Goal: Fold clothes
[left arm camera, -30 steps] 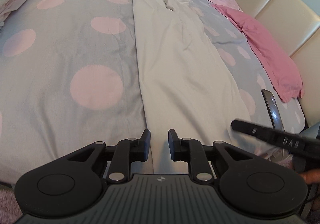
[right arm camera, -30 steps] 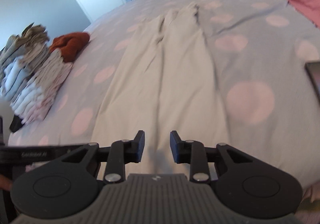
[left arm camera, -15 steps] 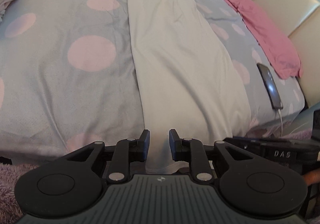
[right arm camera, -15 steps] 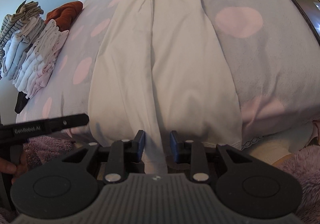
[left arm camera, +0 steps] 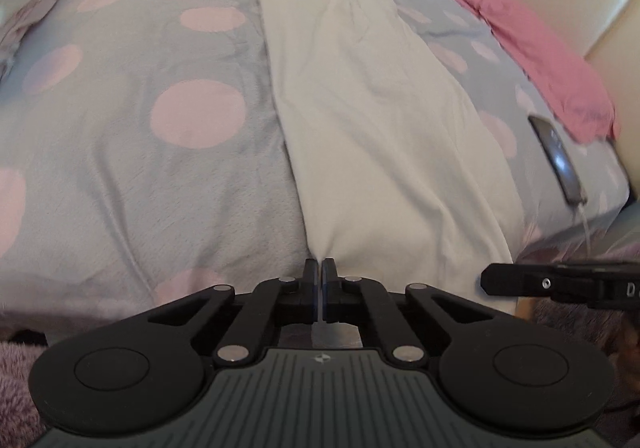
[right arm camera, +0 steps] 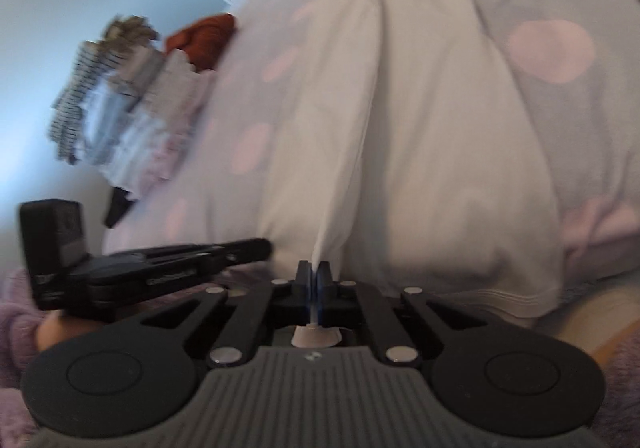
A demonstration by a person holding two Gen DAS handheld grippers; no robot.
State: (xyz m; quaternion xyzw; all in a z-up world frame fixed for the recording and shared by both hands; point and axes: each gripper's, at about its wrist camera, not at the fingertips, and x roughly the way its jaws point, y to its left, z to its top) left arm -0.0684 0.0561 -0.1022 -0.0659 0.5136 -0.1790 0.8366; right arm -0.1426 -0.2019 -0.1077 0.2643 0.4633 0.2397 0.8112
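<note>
Garment (left arm camera: 376,115): a long cream piece, lying flat on the spotted bed cover (left arm camera: 132,151), its long axis running straight away from both grippers toward the far side of the bed. Its near hem is hanging over the near bed edge, and that hem is the landmark for this report.

The left gripper (left arm camera: 321,268) is sitting at the hem's left corner, jaws together and clamping a pinch of the cream fabric; cloth is rising in a small peak from between the fingertips. The right gripper (right arm camera: 313,271) is sitting further along the same hem, jaws likewise pressed together on a raised fold of the garment (right arm camera: 420,119). Both are pointing down and forward along the garment's length, so neither is nearer the far end.

Judgement: the coming move is turning on that axis, with the hem probably being carried away from the bed edge toward the far end.

Beyond the hem to the right, a phone (left arm camera: 558,159) and a pink cloth (left arm camera: 540,59) are lying clear of the garment. A stack of folded clothes (right arm camera: 116,115) is standing well left.
</note>
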